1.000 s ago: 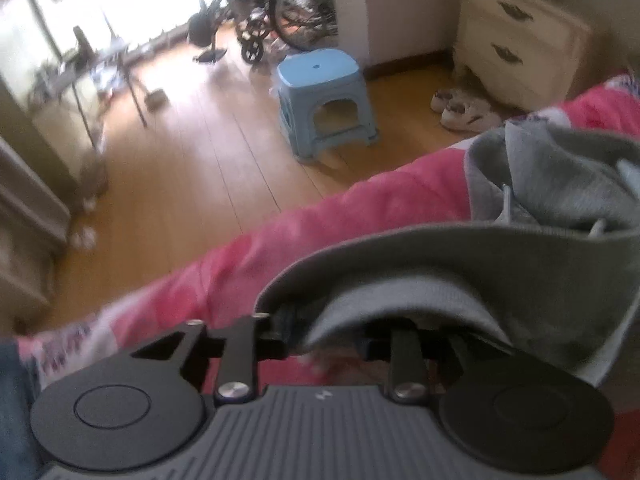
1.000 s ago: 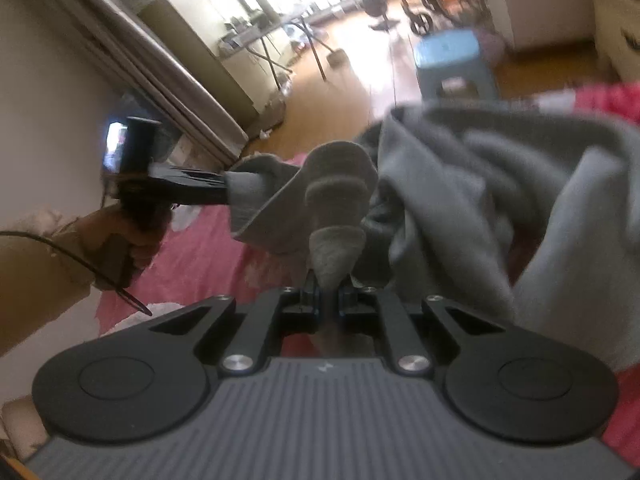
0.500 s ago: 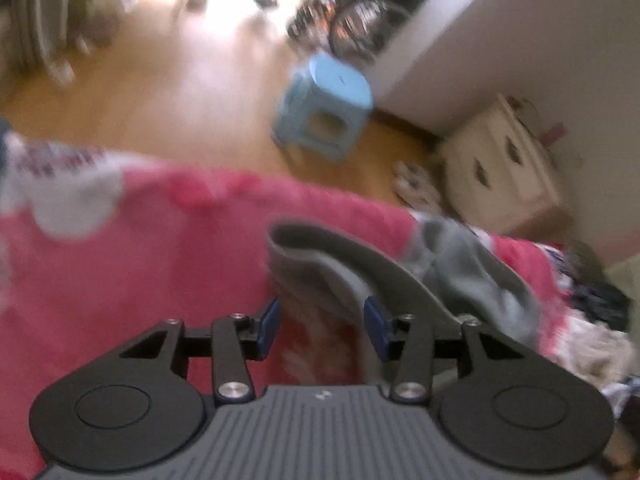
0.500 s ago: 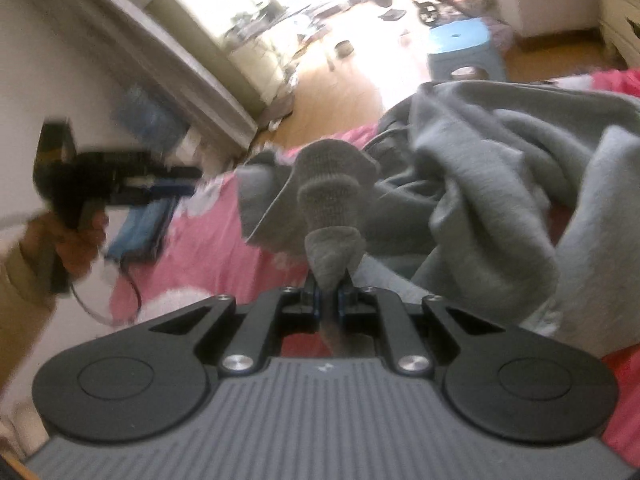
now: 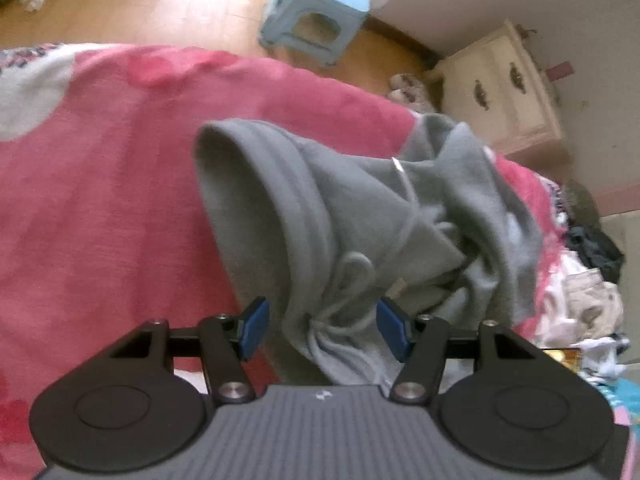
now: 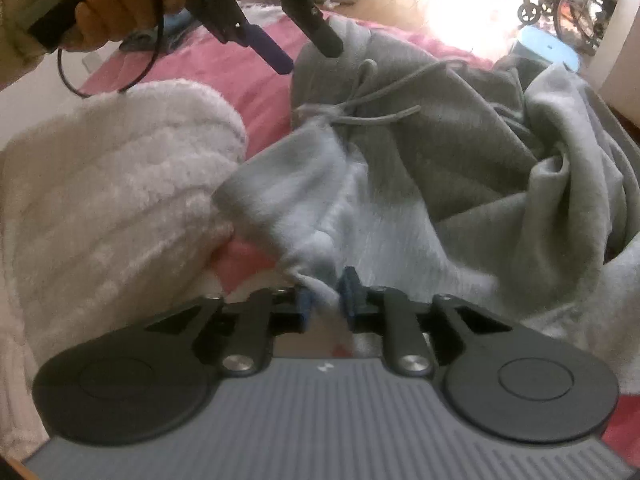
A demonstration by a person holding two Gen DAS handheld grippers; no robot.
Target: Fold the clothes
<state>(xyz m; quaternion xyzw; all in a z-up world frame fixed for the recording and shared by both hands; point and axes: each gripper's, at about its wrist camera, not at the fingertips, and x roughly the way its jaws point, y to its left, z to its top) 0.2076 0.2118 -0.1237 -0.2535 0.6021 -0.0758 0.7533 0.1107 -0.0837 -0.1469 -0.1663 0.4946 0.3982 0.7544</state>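
Grey sweatpants lie crumpled on the pink bedspread, waistband and drawstring toward me. My left gripper hovers over the waistband with its jaws opening. Cloth lies between the blue pads, which do not press on it. In the right wrist view the sweatpants spread ahead. My right gripper has its jaws opening, a thin corner of grey cloth loose between them. The left gripper shows there too, held by a hand above the waistband.
A white fluffy fabric bulks up on the left of the right wrist view. Beyond the bed stand a blue stool, a cream nightstand and shoes. Loose clothes pile up at the right. A wheelchair stands far off.
Both grippers have swung down toward the bed and rolled. The left one has let go of the waistband and spread wide. The right jaws have parted around the corner they pinched.
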